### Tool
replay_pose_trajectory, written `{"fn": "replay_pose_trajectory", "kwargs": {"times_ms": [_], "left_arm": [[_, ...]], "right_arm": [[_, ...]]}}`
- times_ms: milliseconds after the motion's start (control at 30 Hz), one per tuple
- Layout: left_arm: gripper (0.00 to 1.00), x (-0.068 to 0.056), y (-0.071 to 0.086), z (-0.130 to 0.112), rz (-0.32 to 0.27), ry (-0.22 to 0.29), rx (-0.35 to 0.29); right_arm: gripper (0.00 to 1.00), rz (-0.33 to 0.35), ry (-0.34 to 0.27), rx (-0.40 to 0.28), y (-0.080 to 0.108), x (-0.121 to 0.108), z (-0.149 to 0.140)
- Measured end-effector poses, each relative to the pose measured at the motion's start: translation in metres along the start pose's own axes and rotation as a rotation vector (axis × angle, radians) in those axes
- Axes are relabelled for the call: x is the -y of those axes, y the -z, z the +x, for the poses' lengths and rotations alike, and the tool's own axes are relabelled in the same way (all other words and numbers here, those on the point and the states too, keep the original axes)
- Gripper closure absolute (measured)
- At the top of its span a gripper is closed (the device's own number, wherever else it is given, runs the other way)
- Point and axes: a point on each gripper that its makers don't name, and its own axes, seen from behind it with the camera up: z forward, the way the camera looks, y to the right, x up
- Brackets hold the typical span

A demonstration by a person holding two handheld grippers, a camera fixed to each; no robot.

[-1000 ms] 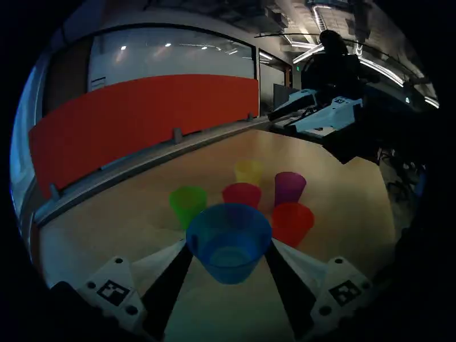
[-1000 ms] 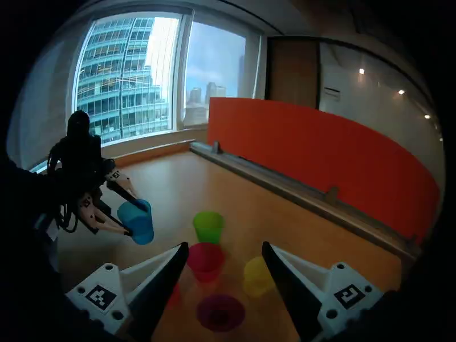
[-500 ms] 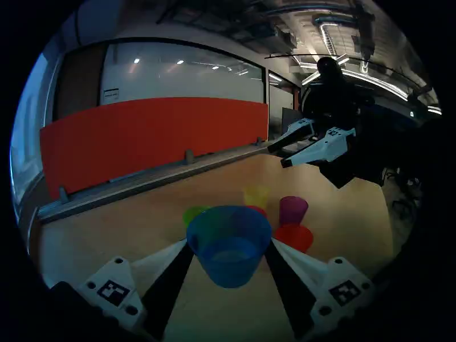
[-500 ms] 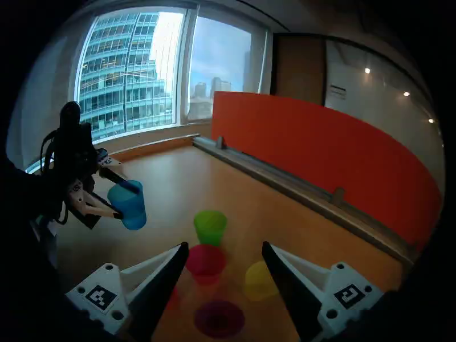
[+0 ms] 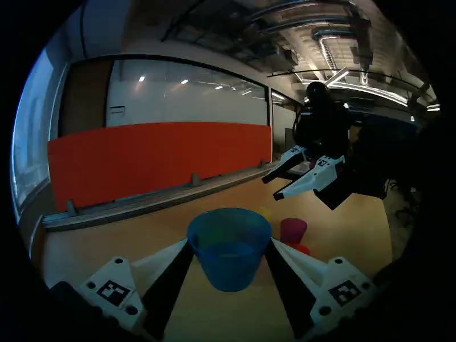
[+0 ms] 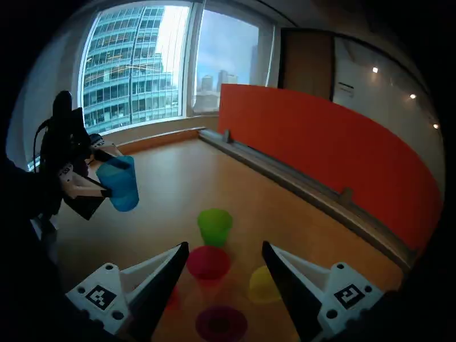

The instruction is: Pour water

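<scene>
The left gripper (image 5: 228,246) has risen since a second ago, carrying the translucent blue plastic cup (image 5: 229,248) higher above the wooden table (image 6: 171,182). The cup sits upright between the two fingers, which press on its sides just below the rim. In the right gripper view it hangs in the air at the far left (image 6: 118,183), well apart from the cups standing on the table. Those are a green plastic cup (image 6: 215,225), a pink-red plastic cup (image 6: 208,263), a yellow plastic cup (image 6: 263,284) and a purple plastic cup (image 6: 221,322). The right gripper (image 6: 224,246) hovers over this group with its fingers spread and nothing between them. An orange partition panel (image 6: 319,148) runs along the table's far edge.
</scene>
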Motion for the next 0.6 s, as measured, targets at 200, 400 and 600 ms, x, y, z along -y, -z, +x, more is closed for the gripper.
{"fn": "replay_pose_trajectory", "kwargs": {"times_ms": [200, 400, 600], "left_arm": [[0.15, -0.001, 0.006, 0.007, 0.006, -0.007, -0.02], [0.15, -0.001, 0.011, 0.012, 0.015, -0.016, -0.03], [0.15, -0.002, 0.018, 0.017, 0.023, -0.022, -0.037]], "right_arm": [[0.0, 0.015, 0.017, 0.029, -0.007, 0.004, -0.003], [0.0, 0.035, 0.03, 0.064, -0.021, 0.009, -0.003], [0.0, 0.053, 0.033, 0.103, -0.037, 0.012, -0.003]]}}
